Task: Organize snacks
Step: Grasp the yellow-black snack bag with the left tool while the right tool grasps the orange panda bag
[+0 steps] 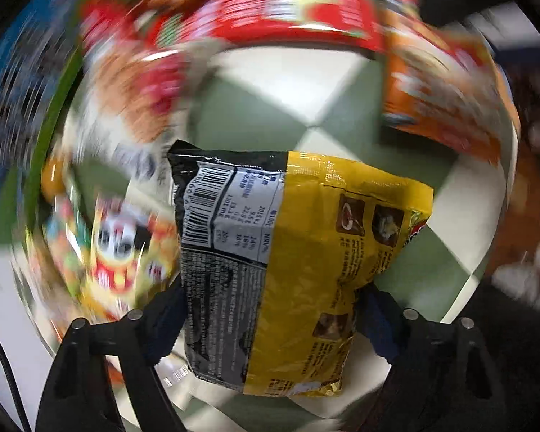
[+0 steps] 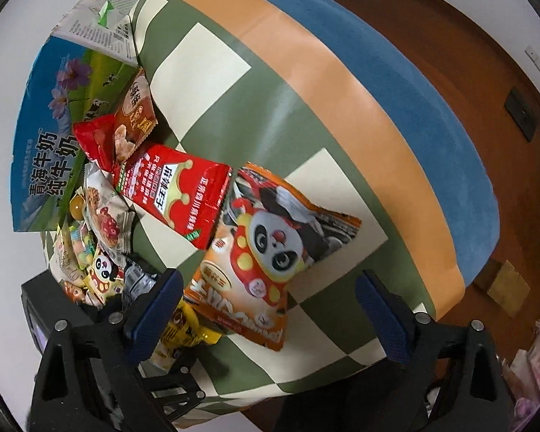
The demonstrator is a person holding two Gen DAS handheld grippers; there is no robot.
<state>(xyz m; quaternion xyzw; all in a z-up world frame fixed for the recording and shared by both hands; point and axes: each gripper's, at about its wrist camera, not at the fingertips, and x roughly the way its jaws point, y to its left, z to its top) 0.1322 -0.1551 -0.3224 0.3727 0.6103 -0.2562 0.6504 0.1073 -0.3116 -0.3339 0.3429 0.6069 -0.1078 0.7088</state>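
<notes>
The left claw (image 1: 270, 309) pinches a yellow-and-black snack packet (image 1: 288, 270) above the checkered worktop (image 1: 288, 97), while the right claw (image 2: 270, 302) hangs spread over the orange panda bag (image 2: 270, 252).

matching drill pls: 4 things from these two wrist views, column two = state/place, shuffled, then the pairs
Things
1. yellow-and-black snack bag
2. orange panda snack bag
3. red snack packet
4. blue milk carton box

States or places
A. stands at the far left edge of the table
B. lies flat below the open right claw
C. clamped in the left claw
D. lies between the orange panda bag and the pile of small snacks

Pairs: 1-C, 2-B, 3-D, 4-A
</notes>
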